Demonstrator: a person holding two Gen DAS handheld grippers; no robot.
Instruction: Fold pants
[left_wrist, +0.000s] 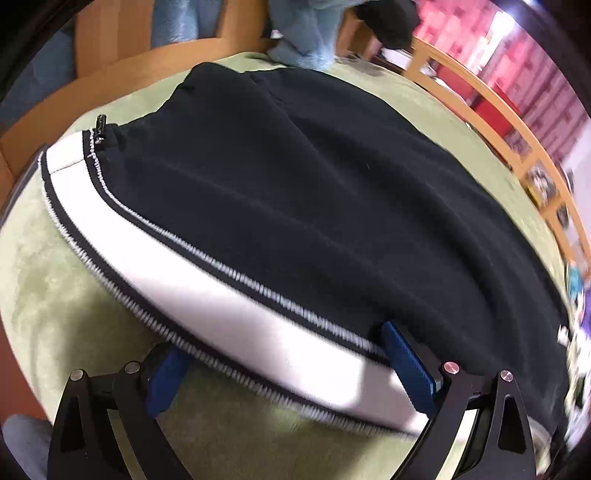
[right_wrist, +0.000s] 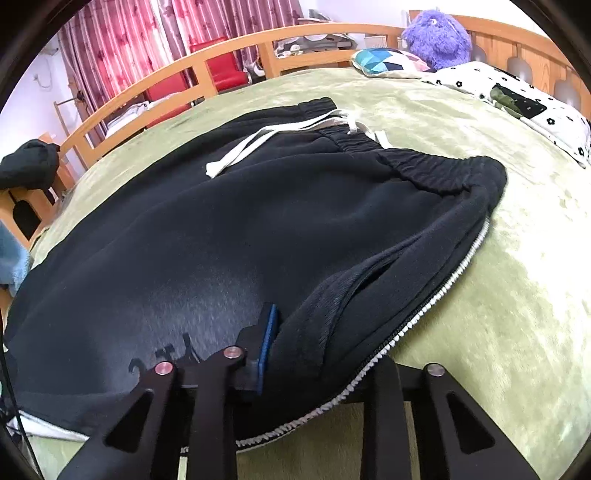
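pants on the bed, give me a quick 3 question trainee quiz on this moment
1. True or false: the pants lie on a green blanket.
2. Which colour is the drawstring? A red, B white, C blue.
3. Fill in: the left gripper straddles the pants' white side ____.

The right gripper also straddles the pants' edge.

Key: 1 true; 2 B; 3 stripe.

text: none readable | pants (right_wrist: 258, 229): dark marks at 7 o'clock near the lower edge of the right wrist view, too blurred to tell as letters | white side stripe (left_wrist: 207, 273): plain | pillow (right_wrist: 384, 61): coloured pattern only
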